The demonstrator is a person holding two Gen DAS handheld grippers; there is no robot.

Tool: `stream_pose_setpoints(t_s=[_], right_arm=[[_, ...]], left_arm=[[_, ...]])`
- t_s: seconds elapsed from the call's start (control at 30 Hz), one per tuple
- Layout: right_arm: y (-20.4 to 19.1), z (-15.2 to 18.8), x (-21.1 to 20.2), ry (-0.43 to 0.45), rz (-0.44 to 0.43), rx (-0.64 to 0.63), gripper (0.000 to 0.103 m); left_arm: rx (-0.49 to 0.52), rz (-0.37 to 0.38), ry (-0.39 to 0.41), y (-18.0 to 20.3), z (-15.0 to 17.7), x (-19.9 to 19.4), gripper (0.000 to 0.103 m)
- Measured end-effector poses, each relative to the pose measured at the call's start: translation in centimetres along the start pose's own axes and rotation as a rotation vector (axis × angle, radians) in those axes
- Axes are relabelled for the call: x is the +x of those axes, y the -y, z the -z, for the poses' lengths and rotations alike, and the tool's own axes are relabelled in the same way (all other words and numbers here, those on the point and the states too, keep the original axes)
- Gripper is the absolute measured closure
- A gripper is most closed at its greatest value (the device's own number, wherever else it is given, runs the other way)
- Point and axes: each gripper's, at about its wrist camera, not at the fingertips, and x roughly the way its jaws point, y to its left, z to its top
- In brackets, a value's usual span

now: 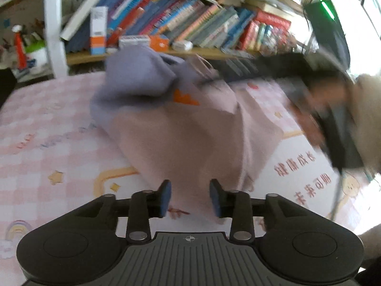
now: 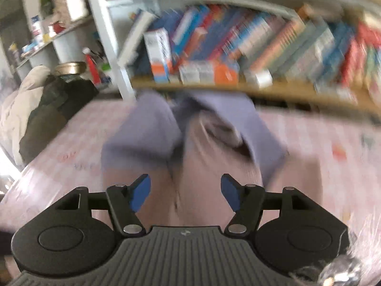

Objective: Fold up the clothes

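A pink garment (image 1: 181, 138) w/ purple sleeves (image 1: 133, 81) is spread on the checked sheet (image 1: 47, 128), ahead of both sets of jaws. The left gripper (image 1: 190, 197) is seen part-open, cloth lying between the pads, not pinched. The right gripper (image 2: 185, 194) is seen wide, nothing held.

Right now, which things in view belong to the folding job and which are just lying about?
Job:
- pink and lavender garment
- left claw, open
- right claw, open
- pink checked mat beneath

Lying about:
- books on the shelf
- small boxes
- dark clothing heap
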Motion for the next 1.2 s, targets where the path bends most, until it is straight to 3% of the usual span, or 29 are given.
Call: stream_pose_setpoints(t_s=[0.2,0.23,0.33,0.4,0.57,0.67,0.87,1.0,1.1,1.2], right_arm=[[1.0,6.4,-1.1,-0.144,0.044,0.121,0.040],[1.1,6.9,-1.2,-0.149,0.042,0.147,0.040],[1.3,7.5,-1.3,-0.157,0.036,0.224,0.042],[1.2,7.5,-1.1,-0.158,0.037,0.221,0.048],[1.0,7.7,-0.7,-0.150,0.052,0.199,0.076],[1.9,7.5,-0.8,-0.133,0.066,0.195,0.083],[6.6,6.0,-1.9,-0.048,0.361,0.152,0.084],[9.2,5.9,-1.9,-0.061,0.442,0.129,0.081],[10.1,6.2,-1.9,-0.065,0.434,0.132,0.071],[10.6,6.6,-2.0,-0.065,0.408,0.142,0.069]], left_arm=[[-0.033,-0.142,0.054,-3.6,-2.3,0.1,0.053],[-0.038,-0.162,0.065,-4.1,-2.9,0.3,0.045],[-0.029,-0.203,0.102,-4.1,-4.8,1.6,0.038],[-0.018,-0.206,0.112,-3.5,-5.5,2.3,0.038],[0.023,-0.168,0.123,-2.0,-5.7,2.8,0.038],[0.040,-0.159,0.126,-1.6,-5.8,2.9,0.038],[0.085,-0.165,0.165,-0.7,-6.6,3.0,0.037],[0.117,-0.159,0.159,0.5,-7.2,4.8,0.037],[0.140,-0.123,0.145,1.8,-8.5,6.7,0.034],[0.175,-0.121,0.121,3.5,-9.7,9.1,0.030]])
